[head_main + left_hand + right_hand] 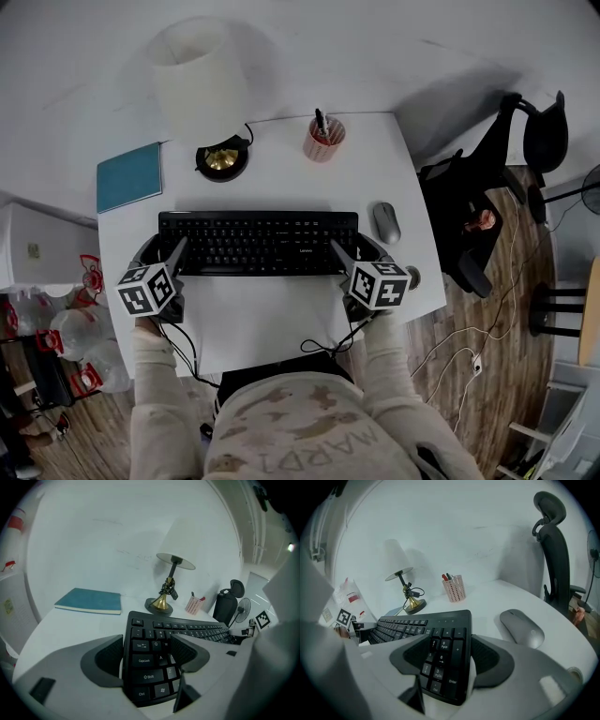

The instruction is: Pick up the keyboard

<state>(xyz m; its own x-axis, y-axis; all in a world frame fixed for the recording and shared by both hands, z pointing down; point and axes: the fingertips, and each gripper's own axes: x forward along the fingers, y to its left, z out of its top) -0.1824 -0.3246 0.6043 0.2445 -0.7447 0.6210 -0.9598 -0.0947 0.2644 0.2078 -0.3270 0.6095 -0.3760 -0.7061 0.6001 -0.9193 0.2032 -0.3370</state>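
A black keyboard [258, 242] lies across the middle of the white desk [272, 314]. My left gripper [164, 251] holds its left end. In the left gripper view one pad sits against the keyboard's [145, 660] left edge and the other rests on the letter keys, so the left gripper [146, 648] is shut on it. My right gripper [358, 251] takes the right end. In the right gripper view the number pad of the keyboard [440, 644] is clamped in the right gripper [449, 651], one pad on the keys and one at the outer edge.
A grey mouse [386, 222] lies just right of the keyboard. Behind it stand a pink pen cup [323, 139], a lamp [202, 80] on a dark base and a teal book [128, 175]. A black chair [487, 187] stands right of the desk. A cable [328, 342] loops over the front edge.
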